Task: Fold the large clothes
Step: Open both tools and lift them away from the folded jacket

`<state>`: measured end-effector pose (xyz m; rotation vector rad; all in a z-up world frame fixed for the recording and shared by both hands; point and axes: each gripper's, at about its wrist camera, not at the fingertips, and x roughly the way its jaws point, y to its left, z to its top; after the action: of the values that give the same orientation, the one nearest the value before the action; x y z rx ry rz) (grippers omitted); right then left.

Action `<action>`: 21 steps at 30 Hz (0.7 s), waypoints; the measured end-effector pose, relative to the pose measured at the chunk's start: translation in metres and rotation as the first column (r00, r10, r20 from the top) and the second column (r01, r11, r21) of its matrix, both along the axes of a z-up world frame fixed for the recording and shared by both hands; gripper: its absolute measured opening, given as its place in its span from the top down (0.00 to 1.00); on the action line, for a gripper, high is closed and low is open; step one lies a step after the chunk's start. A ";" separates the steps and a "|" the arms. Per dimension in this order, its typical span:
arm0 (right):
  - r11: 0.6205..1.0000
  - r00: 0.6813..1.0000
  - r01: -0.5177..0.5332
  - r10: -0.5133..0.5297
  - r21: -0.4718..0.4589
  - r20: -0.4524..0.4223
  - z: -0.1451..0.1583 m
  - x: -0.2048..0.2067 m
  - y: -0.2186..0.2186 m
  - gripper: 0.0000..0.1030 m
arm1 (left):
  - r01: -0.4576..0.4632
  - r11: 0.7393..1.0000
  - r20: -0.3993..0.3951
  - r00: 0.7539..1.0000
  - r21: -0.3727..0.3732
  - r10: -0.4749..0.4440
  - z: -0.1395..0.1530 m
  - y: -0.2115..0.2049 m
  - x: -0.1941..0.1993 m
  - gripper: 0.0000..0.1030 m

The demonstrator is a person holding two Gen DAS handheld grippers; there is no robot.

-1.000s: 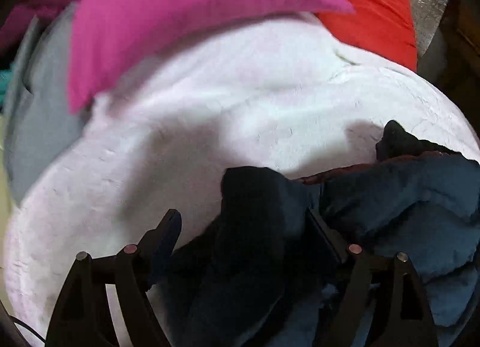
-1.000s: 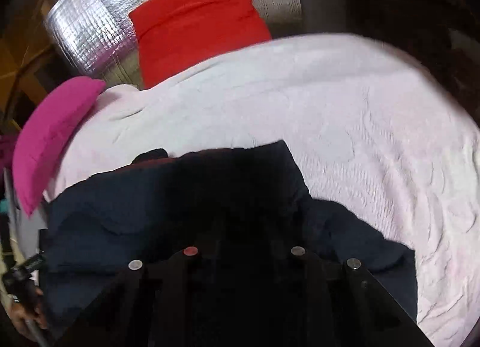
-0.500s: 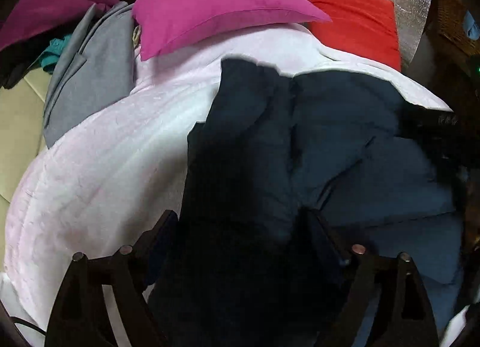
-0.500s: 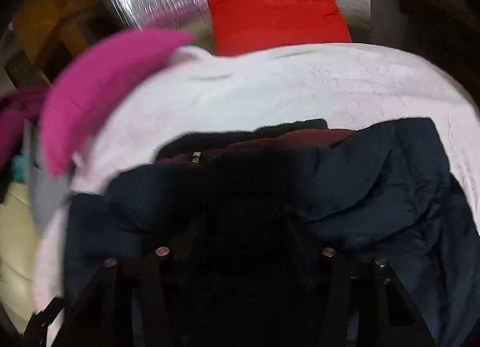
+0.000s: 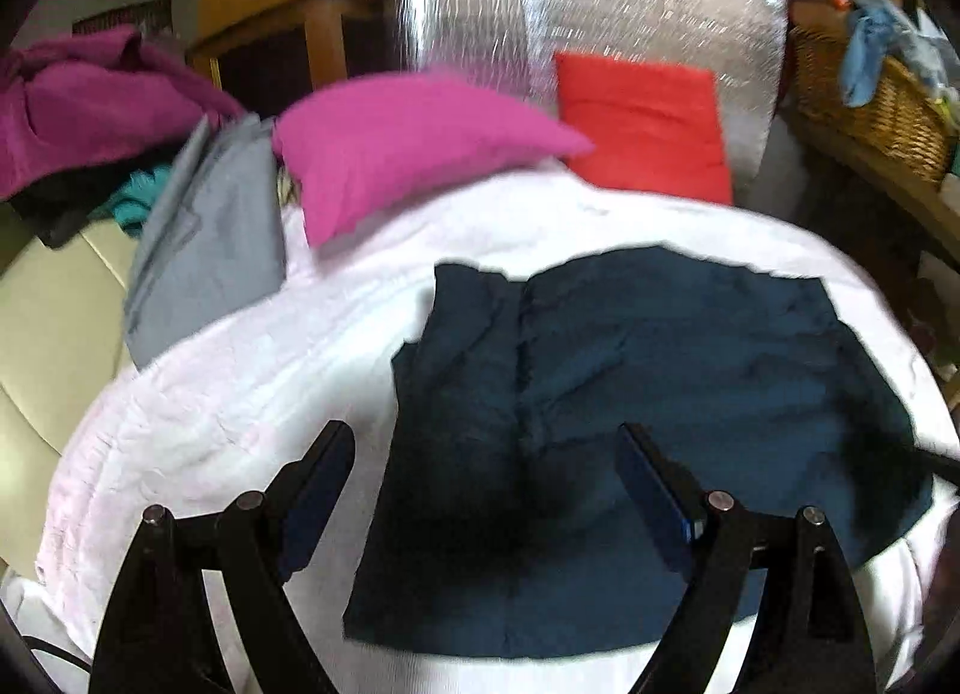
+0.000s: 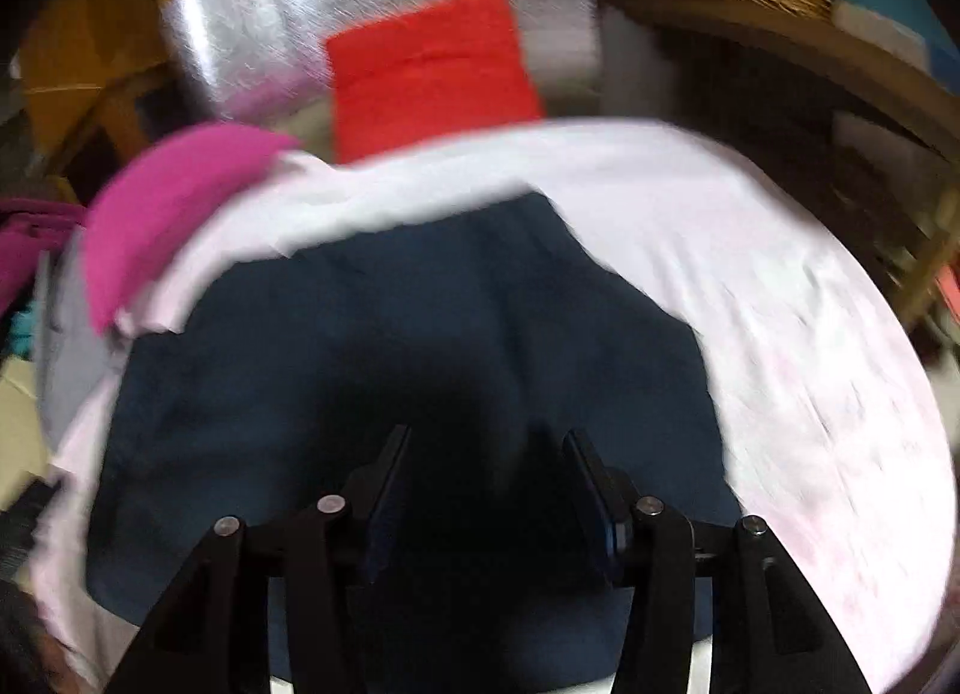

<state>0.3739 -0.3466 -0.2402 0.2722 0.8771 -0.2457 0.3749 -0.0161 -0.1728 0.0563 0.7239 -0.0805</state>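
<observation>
A dark navy garment (image 5: 630, 430) lies folded flat as a rough rectangle on the pale pink blanket (image 5: 240, 394). My left gripper (image 5: 486, 448) is open and empty, raised above the garment's near left part. In the right wrist view the same garment (image 6: 390, 346) fills the middle. My right gripper (image 6: 486, 442) is open and empty above its near edge. That view is blurred by motion.
A magenta pillow (image 5: 408, 142) and a red cushion (image 5: 648, 124) lie at the far edge against a silver foil panel (image 5: 600, 16). A grey garment (image 5: 204, 250) and a purple clothes pile (image 5: 84, 100) lie far left. A wicker basket (image 5: 870, 88) stands far right.
Both grippers have let go of the navy garment and pulled back and up. The garment, bunched and held a second ago, now lies flat on the blanket.
</observation>
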 end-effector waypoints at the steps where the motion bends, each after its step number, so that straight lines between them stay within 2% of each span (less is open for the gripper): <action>1: 1.000 0.998 -0.011 0.012 0.020 -0.069 -0.017 0.001 -0.006 0.49 | 0.009 1.000 0.020 1.000 0.005 -0.009 0.010 -0.002 -0.013 0.13; 3: 0.999 0.995 -0.031 0.033 0.024 -0.092 -0.022 -0.007 -0.006 0.49 | 0.009 1.000 0.073 0.997 0.015 -0.010 0.029 -0.001 -0.038 0.13; 5: 0.997 0.994 -0.047 0.052 0.058 -0.094 -0.001 -0.022 -0.004 0.49 | 0.014 1.000 0.099 0.995 0.004 -0.015 0.043 0.001 -0.059 0.13; 6: 0.996 0.996 -0.056 0.060 0.070 -0.059 0.013 -0.033 -0.003 0.49 | 0.023 1.000 0.111 0.994 0.002 -0.023 0.056 0.001 -0.075 0.13; 9: 0.995 0.993 -0.098 0.096 0.026 0.073 0.072 -0.078 0.005 0.47 | 0.001 0.999 0.163 0.987 0.036 -0.006 0.086 0.001 -0.107 0.13; 10: 0.994 0.989 -0.110 0.108 0.014 0.104 0.086 -0.091 0.007 0.41 | -0.016 0.998 0.191 0.982 0.054 0.006 0.100 0.001 -0.121 0.12; 12: 0.991 0.972 -0.132 0.131 -0.007 0.192 0.128 -0.131 0.015 0.30 | -0.038 0.996 0.237 0.971 0.078 0.018 0.123 0.001 -0.146 0.08; 15: 0.988 0.936 -0.148 0.157 -0.052 0.315 0.177 -0.190 0.035 0.23 | -0.050 0.997 0.315 0.949 0.064 0.027 0.159 0.004 -0.193 0.04; 18: 0.984 0.895 -0.145 0.177 -0.108 0.410 0.209 -0.254 0.051 0.15 | -0.069 0.996 0.378 0.925 0.049 0.045 0.185 0.010 -0.236 0.02; 21: 0.985 0.859 -0.113 0.164 -0.133 0.485 0.228 -0.315 0.069 0.06 | -0.090 0.995 0.429 0.901 0.044 0.062 0.204 0.014 -0.279 0.00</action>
<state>0.0587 -0.2772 -0.0120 0.1646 0.3686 -0.0753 0.0964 -0.0018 0.0311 0.1022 0.2868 0.0302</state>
